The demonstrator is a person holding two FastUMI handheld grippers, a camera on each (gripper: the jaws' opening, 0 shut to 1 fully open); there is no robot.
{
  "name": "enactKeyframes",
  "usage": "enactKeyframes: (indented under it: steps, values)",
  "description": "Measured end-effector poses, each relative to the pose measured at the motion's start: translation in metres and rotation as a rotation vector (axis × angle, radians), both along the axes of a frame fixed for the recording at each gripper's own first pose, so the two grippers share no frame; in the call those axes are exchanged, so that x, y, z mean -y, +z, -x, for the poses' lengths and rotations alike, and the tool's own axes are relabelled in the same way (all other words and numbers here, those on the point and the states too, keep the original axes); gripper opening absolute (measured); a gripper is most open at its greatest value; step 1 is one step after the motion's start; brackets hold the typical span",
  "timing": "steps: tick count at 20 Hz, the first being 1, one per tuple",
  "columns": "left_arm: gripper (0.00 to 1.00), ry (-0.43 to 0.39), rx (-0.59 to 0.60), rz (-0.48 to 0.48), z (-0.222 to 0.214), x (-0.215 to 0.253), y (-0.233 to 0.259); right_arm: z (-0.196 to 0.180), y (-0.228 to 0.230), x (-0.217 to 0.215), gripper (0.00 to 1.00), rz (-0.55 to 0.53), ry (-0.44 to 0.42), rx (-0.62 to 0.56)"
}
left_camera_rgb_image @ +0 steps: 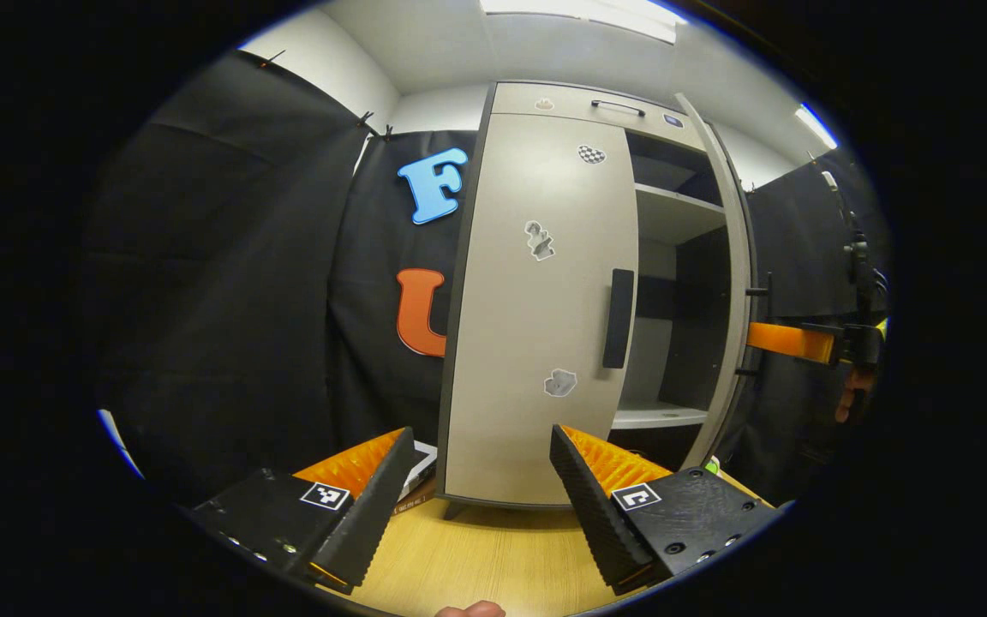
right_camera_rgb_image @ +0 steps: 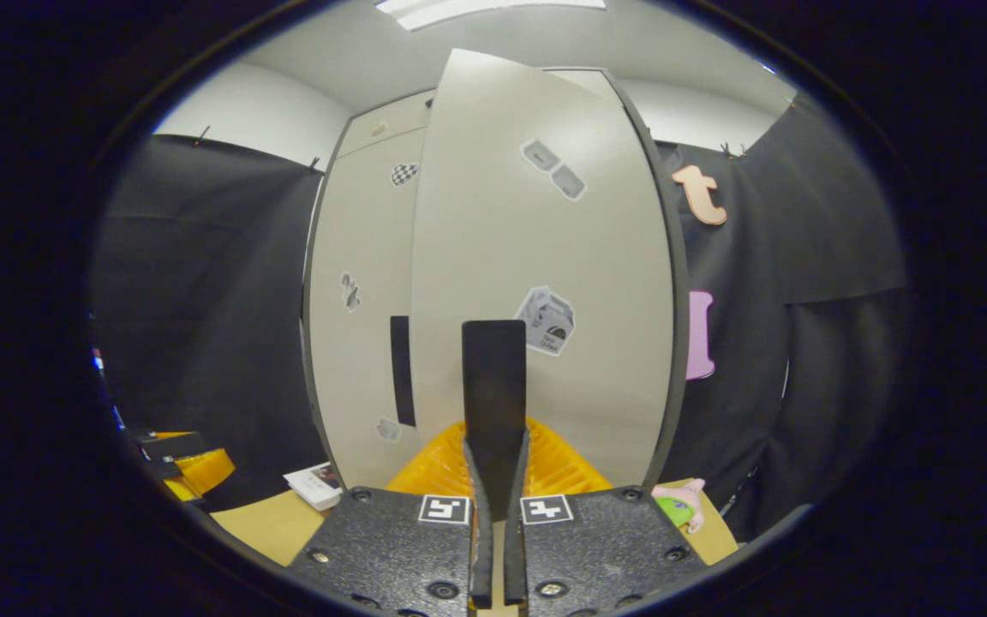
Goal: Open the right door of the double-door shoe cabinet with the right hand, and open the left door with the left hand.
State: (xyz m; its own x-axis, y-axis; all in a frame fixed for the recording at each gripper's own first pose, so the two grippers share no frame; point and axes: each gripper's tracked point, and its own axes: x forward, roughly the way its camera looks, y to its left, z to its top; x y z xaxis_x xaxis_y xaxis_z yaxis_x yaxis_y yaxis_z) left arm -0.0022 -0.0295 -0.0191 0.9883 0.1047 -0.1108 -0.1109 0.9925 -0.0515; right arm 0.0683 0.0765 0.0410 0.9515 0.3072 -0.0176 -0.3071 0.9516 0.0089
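Right claw (right_camera_rgb_image: 493, 480) is clamped on the right door's handle (right_camera_rgb_image: 493, 386), so take the stiff left door (left_camera_rgb_image: 536, 326) by its handle (left_camera_rgb_image: 619, 319) with your wide-open left claw (left_camera_rgb_image: 483, 506).

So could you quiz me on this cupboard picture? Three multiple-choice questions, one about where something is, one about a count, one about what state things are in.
1. Where is the left door's handle?
A. along its top edge
B. at mid height by the edge next to the open side
C. at the bottom corner by the wall

2. How many stickers are on the left door?
A. one
B. three
C. six

3. What state are the doors of the shoe cabinet in?
A. both shut
B. both open
C. right door swung open, left door shut

Answers:
1 B: in the left gripper view the dark vertical handle sits halfway up, beside the exposed shelves.
2 B: three show, top, middle and low.
3 C: shelves show behind the right door, whose handle the right gripper is clamped on; the left gripper is open, short of the flush left door.
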Motion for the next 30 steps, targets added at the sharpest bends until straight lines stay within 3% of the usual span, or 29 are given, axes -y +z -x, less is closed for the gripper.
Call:
enactKeyframes:
  steps: [10,22,24,30]
  values:
    - [0.95,-0.041,-0.007,-0.006,-0.013,0.047,-0.004,0.039,-0.001,0.089,0.08,0.016,-0.091,0.01]
    - [0.95,-0.082,-0.022,-0.014,-0.018,0.079,-0.01,0.039,0.0,0.177,0.04,0.008,-0.225,0.016]
    - [0.95,-0.08,-0.027,-0.013,-0.017,0.077,-0.011,0.037,0.003,0.17,0.04,-0.04,-0.179,0.017]
    - [0.95,-0.049,-0.039,-0.017,-0.01,0.062,-0.015,0.034,-0.001,0.172,0.04,-0.011,-0.206,0.025]
